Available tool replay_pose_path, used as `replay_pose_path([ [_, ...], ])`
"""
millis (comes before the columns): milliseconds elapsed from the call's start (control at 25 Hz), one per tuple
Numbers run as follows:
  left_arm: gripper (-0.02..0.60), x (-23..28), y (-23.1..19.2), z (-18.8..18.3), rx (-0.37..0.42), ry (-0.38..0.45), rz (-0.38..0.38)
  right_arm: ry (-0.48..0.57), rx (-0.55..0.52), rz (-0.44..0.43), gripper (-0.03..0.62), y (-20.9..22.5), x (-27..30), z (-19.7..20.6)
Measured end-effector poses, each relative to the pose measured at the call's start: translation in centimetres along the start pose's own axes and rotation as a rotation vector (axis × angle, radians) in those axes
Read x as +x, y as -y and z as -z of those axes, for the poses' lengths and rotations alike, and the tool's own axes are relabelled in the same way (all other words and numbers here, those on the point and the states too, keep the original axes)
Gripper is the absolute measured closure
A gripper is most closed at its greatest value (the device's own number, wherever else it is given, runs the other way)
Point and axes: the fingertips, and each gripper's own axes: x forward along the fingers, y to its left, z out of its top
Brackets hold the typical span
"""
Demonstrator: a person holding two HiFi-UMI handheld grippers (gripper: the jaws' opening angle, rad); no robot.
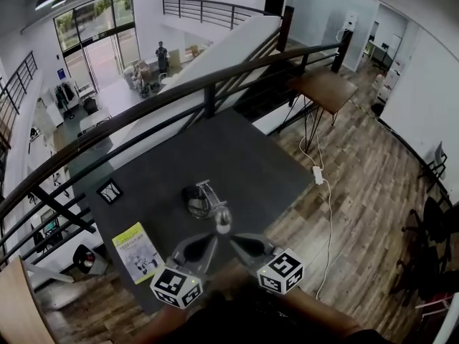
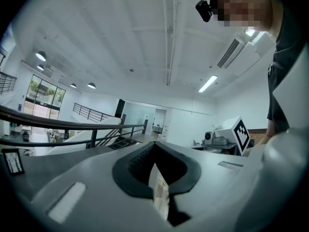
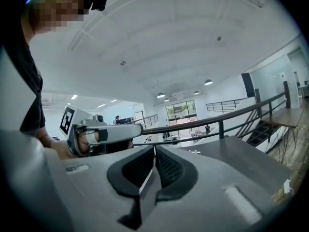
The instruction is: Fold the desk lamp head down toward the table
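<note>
Lamp: the desk lamp [image 1: 198, 199] sits low at mid-table, its pale head [image 1: 223, 221] toward me.
My tools: left gripper [image 1: 212, 238] and right gripper [image 1: 234, 239] side by side, tips near that head.
Table: dark table [image 1: 247, 156]; green booklet [image 1: 138, 251] and small framed card [image 1: 110, 190] on its left.

Holds left gripper [image 1: 212, 238] and right gripper [image 1: 235, 239] close in front of the body, side by side. Angles the tips inward into a V, near each other but apart. Points both outward, roughly level. Presses left gripper [image 2: 155, 148] jaws together, pads meeting at the tip. Shuts right gripper [image 3: 154, 150] jaws likewise. Extends left forearm [image 1: 154, 330] and right forearm [image 1: 321, 312] forward, converging.
</note>
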Motion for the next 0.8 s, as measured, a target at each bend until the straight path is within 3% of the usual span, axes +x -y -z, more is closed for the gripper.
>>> replay_pose_path([
  [240,0.580,0.4,-1.3,-0.7,0.004,0.004,-0.018,-0.035,0.002,0.008,0.549,1.7,1.6,0.2],
  [560,0.580,1.3,-3.8,-1.0,-0.001,0.011,-0.071,-0.117,-0.040,0.058,0.447,6.0,5.4,2.1],
  [800,0.580,2.3,-4.9,-0.6,-0.023,0.013,-0.095,-0.165,-0.044,0.050,0.419,7.6,7.3,2.9],
])
